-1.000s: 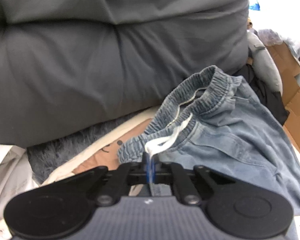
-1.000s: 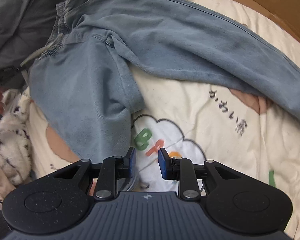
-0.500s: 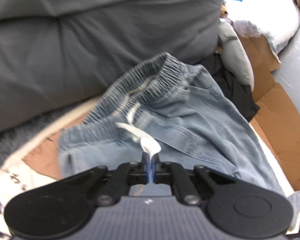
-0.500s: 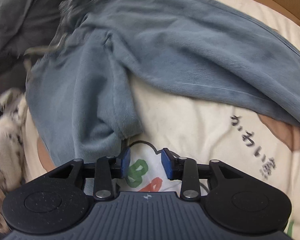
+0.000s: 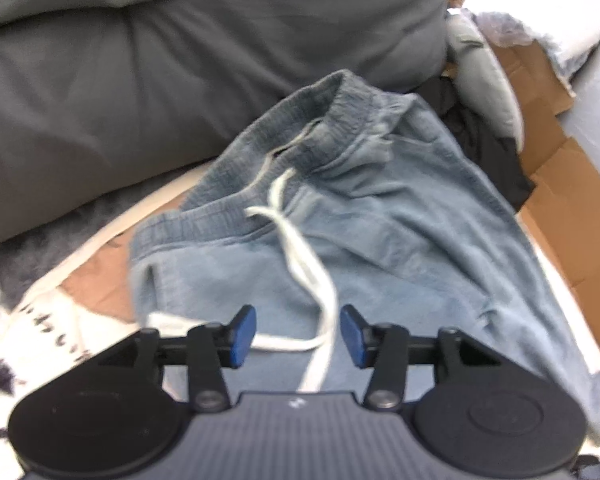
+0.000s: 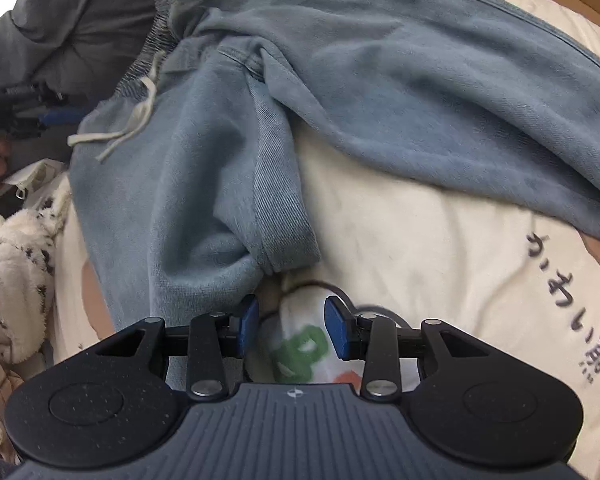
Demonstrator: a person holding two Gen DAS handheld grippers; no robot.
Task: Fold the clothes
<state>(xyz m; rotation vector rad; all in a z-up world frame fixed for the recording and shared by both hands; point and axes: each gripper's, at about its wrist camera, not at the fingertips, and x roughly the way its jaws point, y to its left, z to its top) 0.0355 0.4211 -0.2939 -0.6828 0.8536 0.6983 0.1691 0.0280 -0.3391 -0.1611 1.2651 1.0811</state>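
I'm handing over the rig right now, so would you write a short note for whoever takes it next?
Left gripper: open, empty, over the drawstring near the waistband.
Right gripper: open, empty, over the cream blanket just below the crotch of the jeans.
Jeans lie spread on the blanket, legs apart, waistband bunched against the grey duvet.
Done: nothing folded.
Left: flatten the waistband, bring the legs together, fold.

Far leg of the jeans (image 6: 440, 92) runs off frame right; near leg's hem hidden under right gripper (image 6: 287, 330). Left view motion-blurred; drawstring (image 5: 300, 264) ends unclear.
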